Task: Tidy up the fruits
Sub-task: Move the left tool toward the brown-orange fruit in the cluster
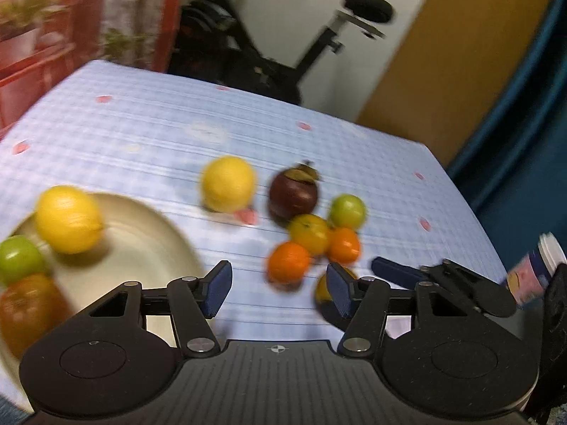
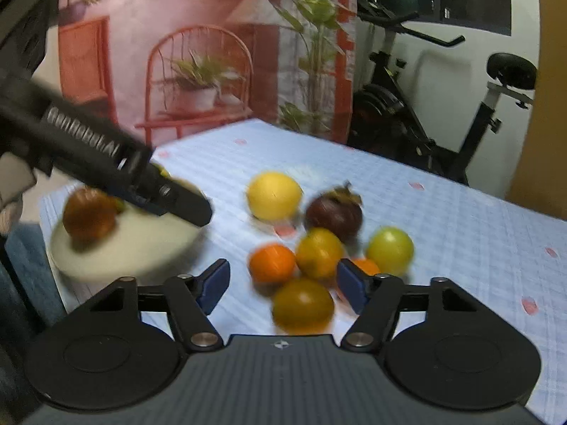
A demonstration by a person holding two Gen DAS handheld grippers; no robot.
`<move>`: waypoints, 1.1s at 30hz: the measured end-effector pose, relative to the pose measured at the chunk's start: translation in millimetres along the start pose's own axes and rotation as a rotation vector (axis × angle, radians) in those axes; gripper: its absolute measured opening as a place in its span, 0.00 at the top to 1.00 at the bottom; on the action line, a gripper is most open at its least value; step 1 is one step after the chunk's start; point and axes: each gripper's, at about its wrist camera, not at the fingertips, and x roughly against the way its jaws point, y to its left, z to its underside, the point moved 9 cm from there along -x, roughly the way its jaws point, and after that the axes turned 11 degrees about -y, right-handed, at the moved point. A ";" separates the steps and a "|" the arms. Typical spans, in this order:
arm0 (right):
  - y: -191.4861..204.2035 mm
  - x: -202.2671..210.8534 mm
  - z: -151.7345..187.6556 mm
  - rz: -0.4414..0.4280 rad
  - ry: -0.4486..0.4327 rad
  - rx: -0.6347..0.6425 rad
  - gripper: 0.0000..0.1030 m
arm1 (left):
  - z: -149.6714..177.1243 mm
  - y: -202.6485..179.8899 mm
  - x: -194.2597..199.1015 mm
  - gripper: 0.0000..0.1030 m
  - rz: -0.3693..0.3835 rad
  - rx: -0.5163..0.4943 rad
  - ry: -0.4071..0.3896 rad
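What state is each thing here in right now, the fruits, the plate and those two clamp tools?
Plate: holds three fruits.
Yellow lemon: on the plate.
Loose lemon: on the tablecloth.
Mangosteen: on the cloth, beside the citrus cluster.
Left hand-held gripper: open, empty.
Right hand-held gripper: open, empty.

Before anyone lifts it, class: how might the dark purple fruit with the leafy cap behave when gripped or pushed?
The dark purple fruit looks round, so a push would probably roll it toward the neighbouring fruits. Its skin appears smooth, so it might slip. The leafy cap seems thin and could tear.
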 end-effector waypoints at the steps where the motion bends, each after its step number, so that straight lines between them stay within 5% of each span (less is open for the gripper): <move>1: -1.7 0.1 1.3 0.003 0.002 -0.008 0.38 | 1.5 -7.1 -3.4 0.41 0.020 -0.012 0.007; 18: -14.2 -12.4 21.3 -0.016 0.047 -0.072 0.53 | 26.9 -43.4 -51.3 0.54 0.113 -0.042 0.107; 33: -15.6 -12.2 21.5 -0.018 0.046 -0.104 0.53 | 30.2 -39.6 -50.9 0.63 0.106 -0.033 0.074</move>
